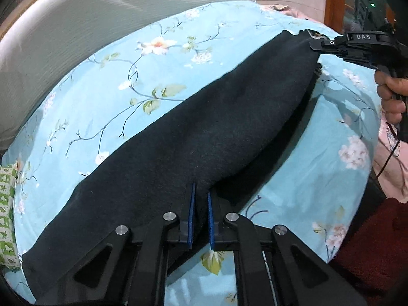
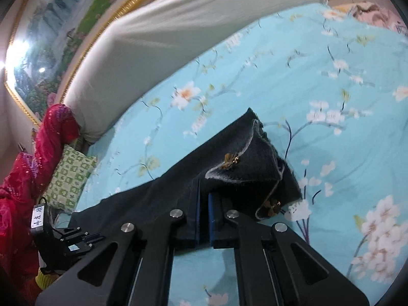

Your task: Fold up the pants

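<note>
Dark navy pants (image 1: pixel 193 132) lie stretched out in a long band across a light blue floral bedsheet (image 1: pixel 142 81). My left gripper (image 1: pixel 201 193) is shut on the near edge of the pants, cloth pinched between its blue pads. My right gripper (image 1: pixel 316 47) shows at the far right end of the pants, shut on that end. In the right wrist view my right gripper (image 2: pixel 204 196) pinches the dark cloth, and the end of the pants (image 2: pixel 255 163) with a pale trim and small gold ornaments sticks out past it. The left gripper (image 2: pixel 76 239) shows at the lower left.
A white cover (image 1: pixel 102 25) lies along the far side of the bed. A green patterned pillow (image 2: pixel 68 181) and red shiny cloth (image 2: pixel 38 153) sit at one end. A framed picture (image 2: pixel 51 38) hangs behind. A dark red rug (image 1: pixel 369 242) lies beside the bed.
</note>
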